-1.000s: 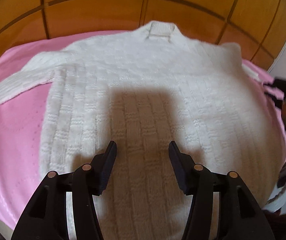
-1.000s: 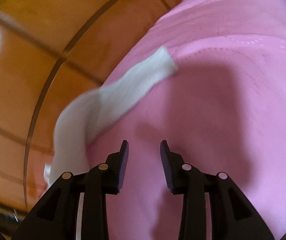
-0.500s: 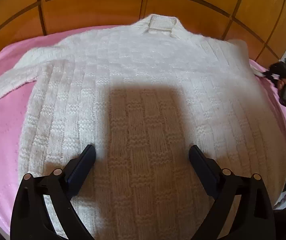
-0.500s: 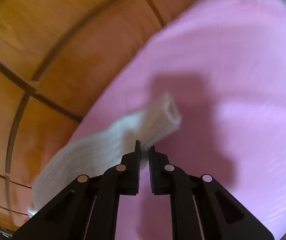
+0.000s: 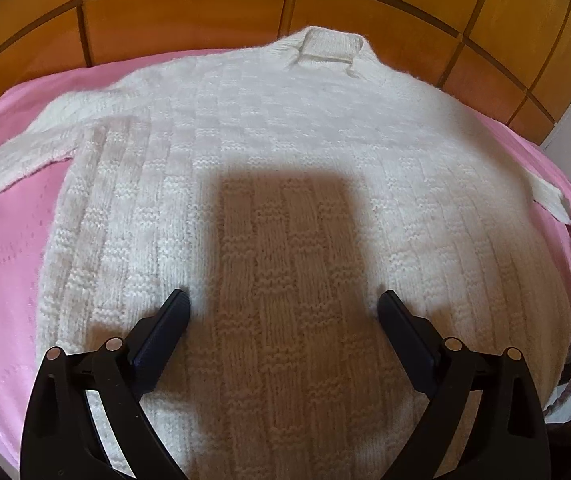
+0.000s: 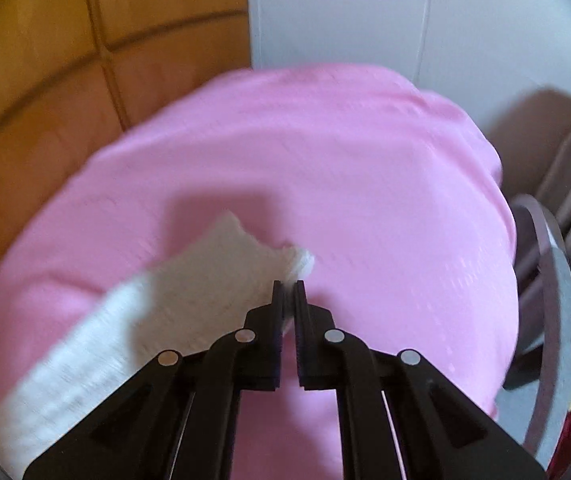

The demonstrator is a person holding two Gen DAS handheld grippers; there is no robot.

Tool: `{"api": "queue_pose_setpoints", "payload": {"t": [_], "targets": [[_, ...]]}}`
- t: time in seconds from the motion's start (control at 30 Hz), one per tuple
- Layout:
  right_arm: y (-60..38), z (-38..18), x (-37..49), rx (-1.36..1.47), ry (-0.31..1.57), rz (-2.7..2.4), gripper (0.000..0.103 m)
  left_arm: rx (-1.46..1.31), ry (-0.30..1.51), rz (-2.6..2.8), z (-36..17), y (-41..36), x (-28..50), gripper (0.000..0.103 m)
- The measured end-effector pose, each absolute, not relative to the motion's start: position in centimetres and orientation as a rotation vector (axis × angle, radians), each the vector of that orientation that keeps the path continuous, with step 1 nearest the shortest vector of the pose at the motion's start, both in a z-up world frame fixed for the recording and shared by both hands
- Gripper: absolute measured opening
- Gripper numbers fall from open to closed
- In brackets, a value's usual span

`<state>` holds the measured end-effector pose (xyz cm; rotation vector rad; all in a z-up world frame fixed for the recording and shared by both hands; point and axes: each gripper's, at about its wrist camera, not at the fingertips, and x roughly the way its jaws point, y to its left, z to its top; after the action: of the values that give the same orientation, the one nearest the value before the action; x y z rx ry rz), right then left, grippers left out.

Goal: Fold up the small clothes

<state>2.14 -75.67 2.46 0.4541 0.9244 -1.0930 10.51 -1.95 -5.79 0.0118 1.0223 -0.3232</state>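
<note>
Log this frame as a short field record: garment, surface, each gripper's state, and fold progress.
garment: white knitted sweater, spread flat, collar toward the wooden headboard
surface: pink bedspread
left gripper: open, jaws wide apart above the sweater's lower body, holding nothing
right gripper: shut on the sleeve cuff, at the sweater's right side
image quality: right wrist view is motion-blurred
fold progress: body unfolded; left sleeve lies stretched out on the bedspread

Pink bedspread (image 5: pixel 1 264) covers the bed; white knit sweater (image 5: pixel 285 160) lies flat on it.
</note>
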Motion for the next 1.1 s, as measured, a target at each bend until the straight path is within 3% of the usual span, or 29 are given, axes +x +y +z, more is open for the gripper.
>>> {"api": "queue_pose_setpoints", "payload": {"t": [0.03,0.13,0.17,0.2,0.23,0.5,0.73,0.87,1.03,1.07,1.1], "targets": [[-75.4,2.1,1.6,0.433,0.938,-1.113,0.0,0.014,1.024,-0.327,-5.7,-1.8,10.5,0.094],[-75.4,1.9,-0.6,0.524,0.944,-1.077,0.002,0.017,1.023,-0.344,-5.4,-1.4,10.3,0.094],[-75.3,2.3,-1.3,0.53,0.937,-1.084,0.014,0.022,1.018,-0.345,-5.2,-1.2,10.1,0.094],[-75.1,3.0,-1.7,0.511,0.925,-1.104,0.033,0.032,1.009,-0.339,-5.1,-1.1,10.0,0.094],[-74.7,3.9,-2.1,0.5,0.895,-1.1,0.036,0.04,0.994,-0.335,-4.8,-0.9,9.9,0.094],[-64.6,6.9,8.1,0.476,0.935,-0.5,0.048,0.012,0.93,-0.26,-5.1,1.7,12.4,0.094],[-51.8,2.8,20.8,0.311,1.11,-0.114,0.055,0.017,0.959,-0.227,-8.9,3.0,13.7,0.096],[-49.2,-1.3,26.0,0.25,1.225,-0.007,0.063,0.016,0.951,-0.239,-9.7,3.1,13.8,0.099],[-46.8,-3.6,26.0,0.097,1.32,0.115,0.062,-0.005,0.934,-0.244,-10.2,3.5,14.0,0.099],[-46.7,-3.5,25.9,0.088,1.324,0.125,0.054,-0.006,0.932,-0.243,-10.3,3.5,14.1,0.099],[-46.5,-3.4,25.7,0.079,1.325,0.145,0.037,-0.007,0.93,-0.239,-10.4,3.4,14.2,0.099]]}}
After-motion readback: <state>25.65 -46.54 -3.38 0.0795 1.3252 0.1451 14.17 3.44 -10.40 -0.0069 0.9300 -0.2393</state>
